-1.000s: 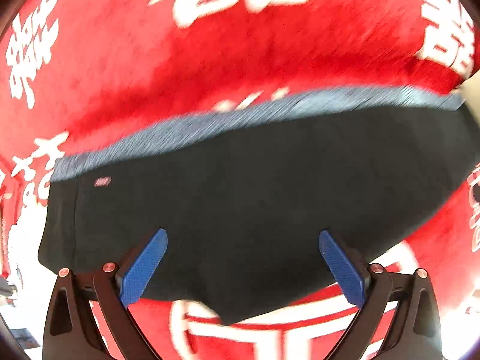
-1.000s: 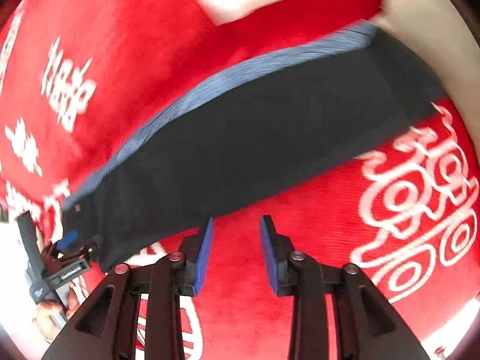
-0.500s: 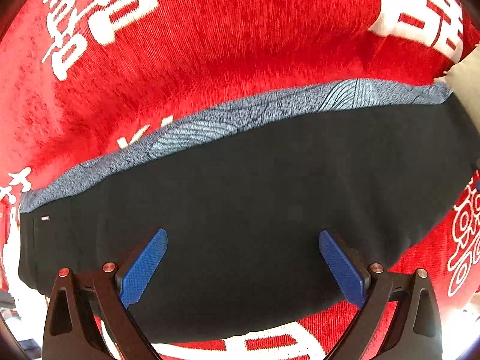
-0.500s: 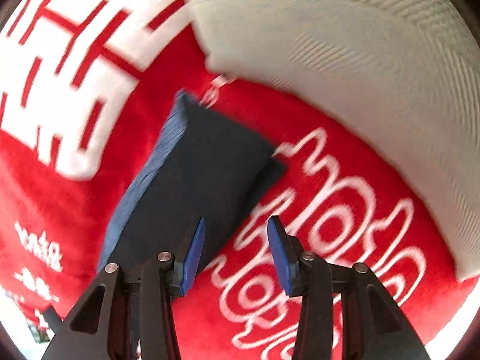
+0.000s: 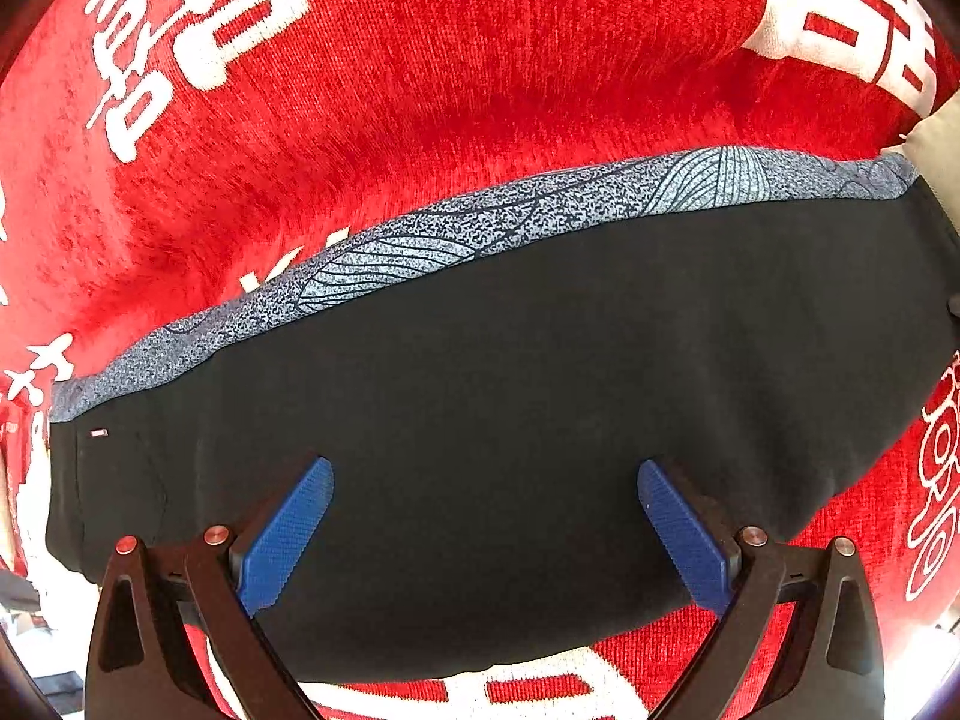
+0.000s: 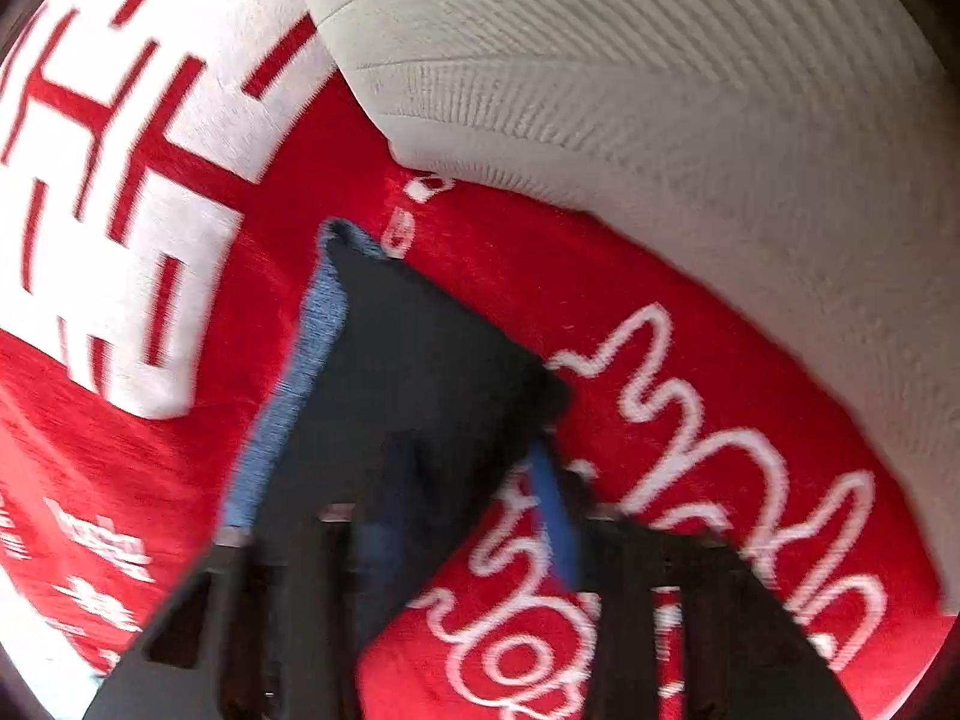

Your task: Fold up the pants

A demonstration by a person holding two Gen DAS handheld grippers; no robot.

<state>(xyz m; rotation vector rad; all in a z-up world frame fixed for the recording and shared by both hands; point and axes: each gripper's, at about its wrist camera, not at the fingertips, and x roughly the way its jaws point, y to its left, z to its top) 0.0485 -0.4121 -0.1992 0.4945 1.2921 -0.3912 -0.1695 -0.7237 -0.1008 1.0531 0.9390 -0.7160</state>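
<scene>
Fabric looking soft, limp: black pants with grey patterned side stripe (image 5: 510, 396) lying flat on red blanket (image 5: 420, 90). Left gripper (image 5: 483, 516) hovering spread wide, empty; right gripper (image 6: 474, 516) closing on hem corner (blurred, best pinch point).

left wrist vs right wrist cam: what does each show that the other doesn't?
Left wrist only: the pants' full length, the line pattern on their grey-blue stripe, a small tag, and the left gripper open above the fabric.
Right wrist only: a ribbed white cushion and the right gripper, blurred, its jaws closing with the pants' end corner between them.
Both: the dark pants, the stripe, and the red cloth with white characters.
</scene>
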